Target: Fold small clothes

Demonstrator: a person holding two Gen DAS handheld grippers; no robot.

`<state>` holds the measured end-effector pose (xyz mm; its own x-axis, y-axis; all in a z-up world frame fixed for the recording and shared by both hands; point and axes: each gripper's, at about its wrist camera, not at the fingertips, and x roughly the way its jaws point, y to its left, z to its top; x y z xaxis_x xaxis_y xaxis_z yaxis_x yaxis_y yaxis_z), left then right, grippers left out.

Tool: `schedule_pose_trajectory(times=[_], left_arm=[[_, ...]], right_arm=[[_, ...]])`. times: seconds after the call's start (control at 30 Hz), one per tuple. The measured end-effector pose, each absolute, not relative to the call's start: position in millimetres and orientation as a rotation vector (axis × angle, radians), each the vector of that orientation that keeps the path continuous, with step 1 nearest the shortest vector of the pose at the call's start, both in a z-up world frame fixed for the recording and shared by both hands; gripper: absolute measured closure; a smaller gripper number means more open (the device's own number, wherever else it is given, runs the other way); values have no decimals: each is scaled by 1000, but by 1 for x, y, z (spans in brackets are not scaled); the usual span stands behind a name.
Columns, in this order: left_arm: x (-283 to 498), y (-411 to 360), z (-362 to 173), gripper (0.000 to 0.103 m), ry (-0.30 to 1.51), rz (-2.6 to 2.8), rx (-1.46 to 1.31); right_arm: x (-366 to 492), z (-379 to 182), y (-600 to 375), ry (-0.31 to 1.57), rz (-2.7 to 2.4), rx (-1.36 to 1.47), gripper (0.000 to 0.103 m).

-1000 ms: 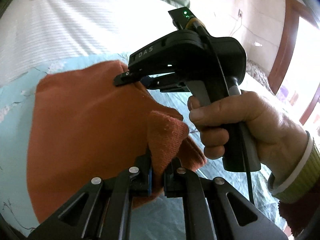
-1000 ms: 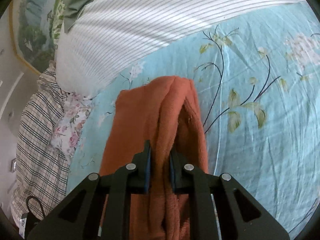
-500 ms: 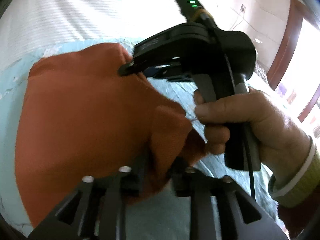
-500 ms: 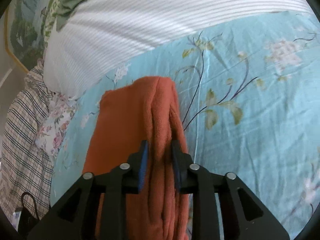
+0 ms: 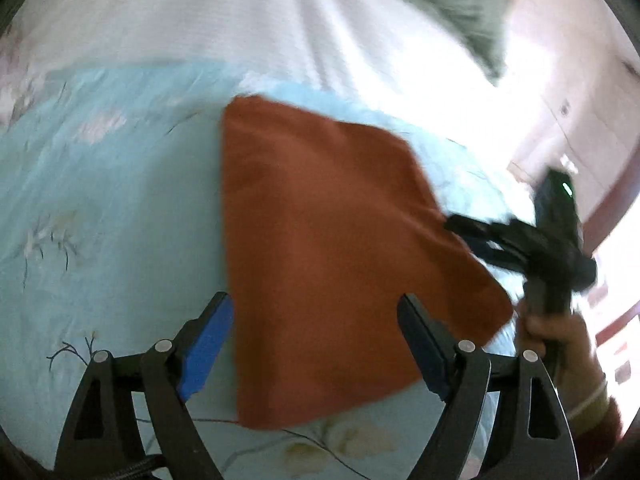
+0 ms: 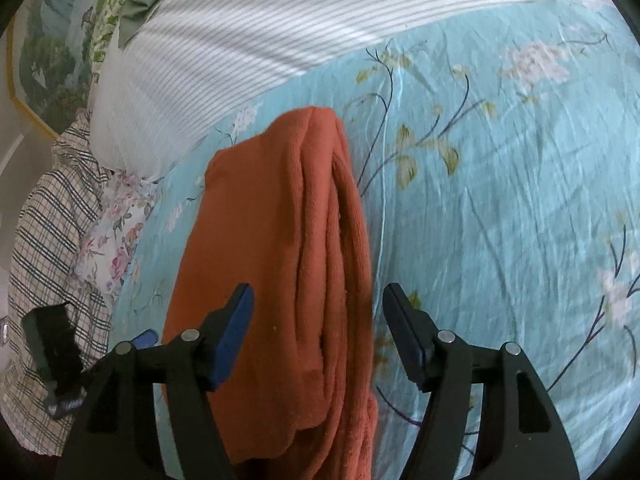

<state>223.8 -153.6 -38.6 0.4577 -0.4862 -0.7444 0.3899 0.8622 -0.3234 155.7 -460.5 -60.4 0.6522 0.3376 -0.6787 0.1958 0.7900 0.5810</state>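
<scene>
My right gripper (image 6: 316,332) is spread wide, the folded orange cloth (image 6: 280,264) running lengthwise straight out between its fingers. My left gripper (image 5: 316,344) gapes too, cloth (image 5: 332,256) dead ahead, its near edge crossing between the fingers.

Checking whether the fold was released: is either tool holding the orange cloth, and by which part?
Nothing is held: left tool and right tool are both open around the orange cloth.

I can read no lettering or numbers anywhere from either of my cameras (my other gripper's housing (image 5: 556,236) is too blurred).
</scene>
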Motion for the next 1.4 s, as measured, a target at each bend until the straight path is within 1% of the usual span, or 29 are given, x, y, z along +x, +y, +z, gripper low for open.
schedule_pose_trajectory(times=[0.27, 0.37, 0.4, 0.43, 0.47, 0.5, 0.53, 0.6, 0.7, 0.9, 1.1, 1.27, 1.4], left_arm=[[280, -148, -82, 19, 1106, -536, -220], [294, -149, -91, 20, 1104, -558, -267], [297, -152, -92, 21, 1102, -563, -263], [299, -153, -92, 24, 1098, -570, -261], [302, -158, -94, 35, 1098, -594, -260], [304, -162, -97, 46, 1111, -621, -261], [302, -166, -99, 49, 1123, -628, -255], [304, -169, -98, 65, 1113, -645, -232], [294, -168, -88, 74, 1080, -673, -222], [258, -126, -51, 76, 1007, -707, -247], [203, -49, -14, 76, 938, -678, -216], [169, 3, -3, 76, 925, -612, -228], [154, 32, -17, 75, 945, -564, -257]], right_arm=[[169, -72, -460, 916, 121, 706, 35], [173, -79, -461, 909, 145, 757, 35], [176, -80, -459, 911, 159, 758, 41], [178, -80, -456, 920, 168, 755, 54], [180, -82, -451, 939, 172, 752, 58], [181, -83, -448, 947, 174, 749, 64], [180, -82, -446, 945, 178, 749, 70], [176, -74, -441, 928, 184, 749, 74], [171, -64, -434, 904, 202, 759, 77], [154, -45, -382, 865, 313, 776, 78], [143, -41, -299, 850, 460, 782, 78], [140, -49, -254, 876, 524, 779, 78], [140, -67, -231, 943, 489, 738, 78]])
